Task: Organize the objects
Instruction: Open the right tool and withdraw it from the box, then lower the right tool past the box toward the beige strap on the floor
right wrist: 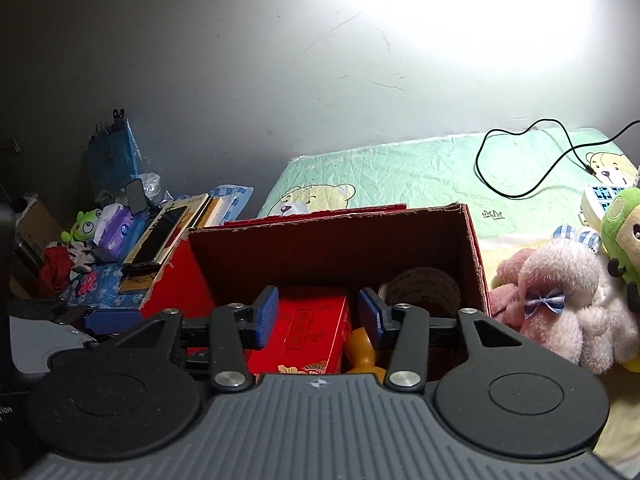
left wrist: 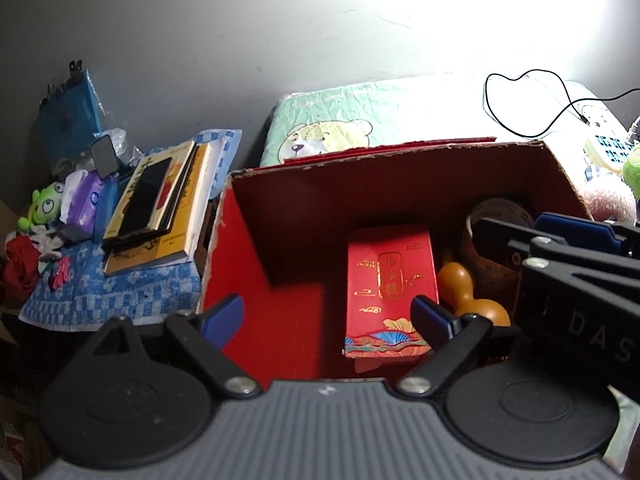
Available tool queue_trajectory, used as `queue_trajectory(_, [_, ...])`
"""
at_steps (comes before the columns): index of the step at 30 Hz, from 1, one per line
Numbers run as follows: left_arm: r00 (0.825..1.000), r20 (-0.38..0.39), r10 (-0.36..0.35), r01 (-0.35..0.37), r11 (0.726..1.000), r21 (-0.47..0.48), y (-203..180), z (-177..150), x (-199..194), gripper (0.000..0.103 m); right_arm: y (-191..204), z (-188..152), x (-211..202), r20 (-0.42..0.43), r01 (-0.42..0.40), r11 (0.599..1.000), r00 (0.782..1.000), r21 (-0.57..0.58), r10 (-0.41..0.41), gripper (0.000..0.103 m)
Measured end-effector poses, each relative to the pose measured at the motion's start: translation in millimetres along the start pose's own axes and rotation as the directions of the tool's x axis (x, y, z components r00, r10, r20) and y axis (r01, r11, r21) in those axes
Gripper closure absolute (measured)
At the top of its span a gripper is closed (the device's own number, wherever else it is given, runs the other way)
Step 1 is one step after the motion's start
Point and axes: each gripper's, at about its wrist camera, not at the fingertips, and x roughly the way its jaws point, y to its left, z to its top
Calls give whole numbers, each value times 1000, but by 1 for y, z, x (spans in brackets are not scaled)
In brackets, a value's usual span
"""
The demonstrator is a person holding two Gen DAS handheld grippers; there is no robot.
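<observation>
Hovering over the cardboard box [left wrist: 400, 184], both grippers are empty: left gripper [left wrist: 328, 316] spread wide, right gripper [right wrist: 318, 316] moderately open. Below and ahead of both lies the red packet [left wrist: 390, 288] with gold Chinese characters, long axis pointing away, beside a gourd [left wrist: 468, 292] and tape roll [right wrist: 424, 286].

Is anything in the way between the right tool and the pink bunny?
Nothing visible. The right tool hangs open and empty over the box. The bunny lies outside it, just past the box's right wall. That wall stands between them, so the tool may have to pass over it.
</observation>
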Motion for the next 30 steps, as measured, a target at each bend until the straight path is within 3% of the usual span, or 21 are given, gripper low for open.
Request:
queue_trajectory(8, [1000, -6, 12, -12, 999, -35, 4, -16, -18, 11, 8, -8, -16, 4, -28, 999, 1000, -20, 28, 54])
queue_trajectory(12, [1000, -8, 16, -16, 999, -51, 6, -23, -28, 6, 10, -12, -24, 8, -40, 999, 999, -19, 41, 48])
queue_trajectory(30, [996, -79, 43, -51, 994, -99, 3, -59, -42, 5, 9, -33, -42, -95, -157, 988, 983, -12, 155, 48])
